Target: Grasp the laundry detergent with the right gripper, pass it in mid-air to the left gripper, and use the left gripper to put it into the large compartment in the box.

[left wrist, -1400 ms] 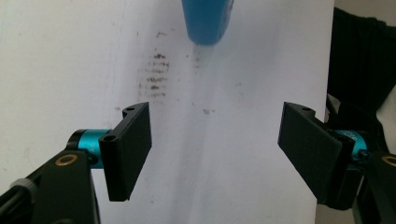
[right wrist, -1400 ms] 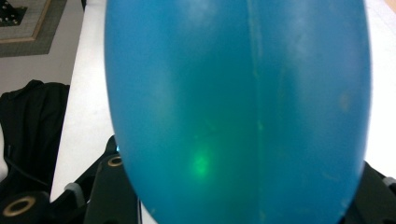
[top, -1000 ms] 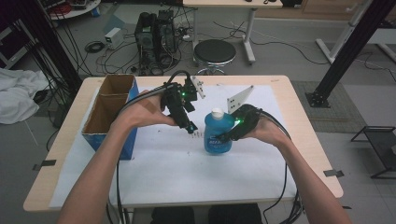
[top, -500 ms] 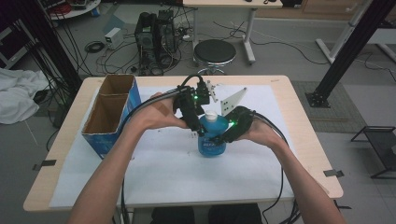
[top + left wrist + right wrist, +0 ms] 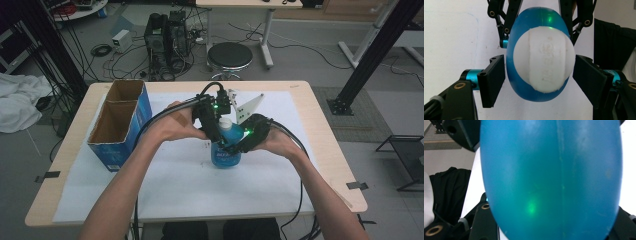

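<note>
The blue bottle (image 5: 226,150) stands upright near the middle of the white sheet (image 5: 180,180) that covers the table (image 5: 327,150), its long axis vertical and its white cap (image 5: 225,123) pointing straight up. In the left gripper view that cap (image 5: 544,60) faces the camera head-on, so the bottle (image 5: 524,87) is seen down its length as a blue oval ring around the white top.

The left gripper (image 5: 215,131) hangs over the neck, with its two black pads (image 5: 495,80) standing one on each side of the cap; a thin gap shows on the left, and on the right I cannot tell whether pad and cap touch, so the jaws look part-open around the cap rather than pressing it. The right gripper (image 5: 239,145) comes in from the side and is clamped on the bottle's body (its own view is nearly all blue plastic (image 5: 551,180), with a green light spot on it, and its pads are hidden behind the bulge).

From the high view both grippers and hands cover the bottle's shoulder; the label's lettering is too small to read. A blue cardboard box (image 5: 120,125) with two open compartments stands at the sheet's left edge, well apart.
</note>
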